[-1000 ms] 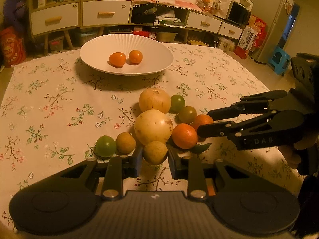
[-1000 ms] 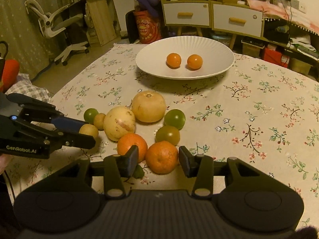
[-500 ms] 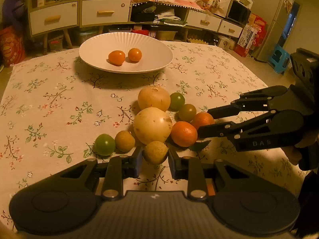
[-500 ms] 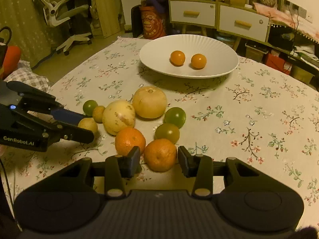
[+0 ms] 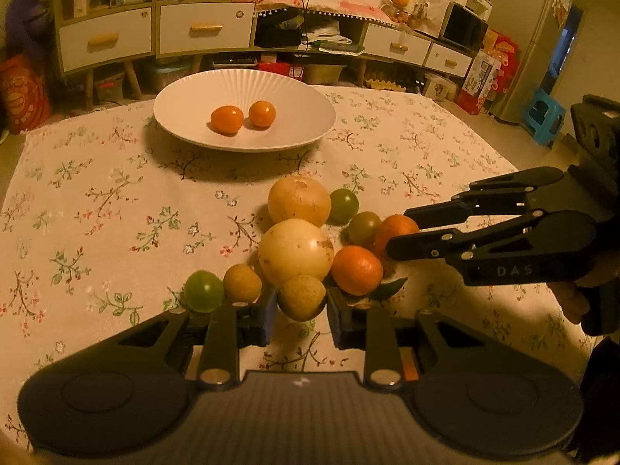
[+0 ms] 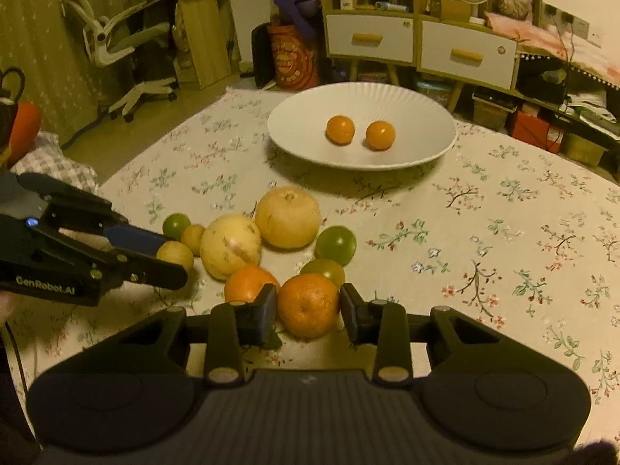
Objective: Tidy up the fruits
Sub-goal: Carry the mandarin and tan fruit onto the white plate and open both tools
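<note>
A heap of fruit lies on the floral tablecloth (image 5: 97, 201). My left gripper (image 5: 301, 310) is shut on a small yellow-brown fruit (image 5: 301, 297) at the near edge of the heap; the right wrist view shows that fruit (image 6: 175, 254) in the same gripper (image 6: 174, 261). My right gripper (image 6: 309, 310) has its jaws closing on an orange (image 6: 308, 304), and both pads touch its sides. A second orange (image 6: 248, 281) lies just left of it. Further back stands a white plate (image 5: 174, 116) holding two small oranges (image 5: 226, 119).
Two large pale round fruits (image 5: 294, 252), green fruits (image 5: 203, 290) and another small yellow-brown one (image 5: 242, 283) crowd the heap. Bare cloth lies between heap and plate. Drawers (image 5: 205, 31), shelves and a fridge (image 5: 534, 38) stand beyond the table; an office chair (image 6: 116, 46) stands at the left.
The right gripper's jaws have narrowed onto the orange until the pads meet its sides. The left gripper keeps its hold on the small fruit and has not moved.
</note>
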